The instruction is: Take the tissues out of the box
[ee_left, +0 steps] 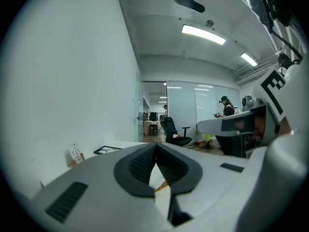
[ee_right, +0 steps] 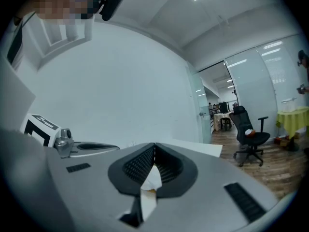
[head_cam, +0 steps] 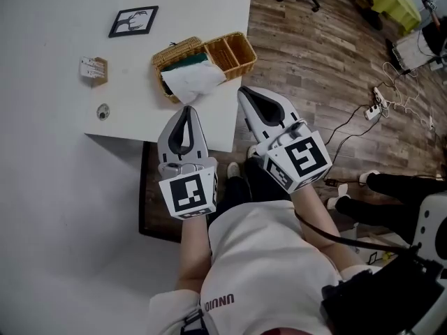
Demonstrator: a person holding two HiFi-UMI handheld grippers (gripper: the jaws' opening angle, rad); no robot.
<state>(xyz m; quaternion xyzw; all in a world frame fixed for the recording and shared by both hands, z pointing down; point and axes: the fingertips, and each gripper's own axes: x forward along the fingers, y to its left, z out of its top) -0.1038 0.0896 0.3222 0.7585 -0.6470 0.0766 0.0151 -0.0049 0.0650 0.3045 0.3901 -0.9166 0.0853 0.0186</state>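
You face a white table (head_cam: 188, 5) on wood-plank floor (head_cam: 307, 61); an office chair (ee_left: 175, 132), glass partitions (ee_left: 193, 105) and ceiling strip lights (ee_left: 203, 34) lie beyond.

tissue (head_cam: 194, 81) on box (head_cam: 236, 51) on table (head_cam: 199, 5), pic frame (head_cam: 133, 21) to L

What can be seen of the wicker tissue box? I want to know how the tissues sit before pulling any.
The wicker tissue box is a tan woven basket resting skewed on the white table, by its right edge. Its right end has two open compartments that look empty; the left part shows a woven top edge and something dark green inside. A crumpled white tissue spills out of it toward the near table edge.
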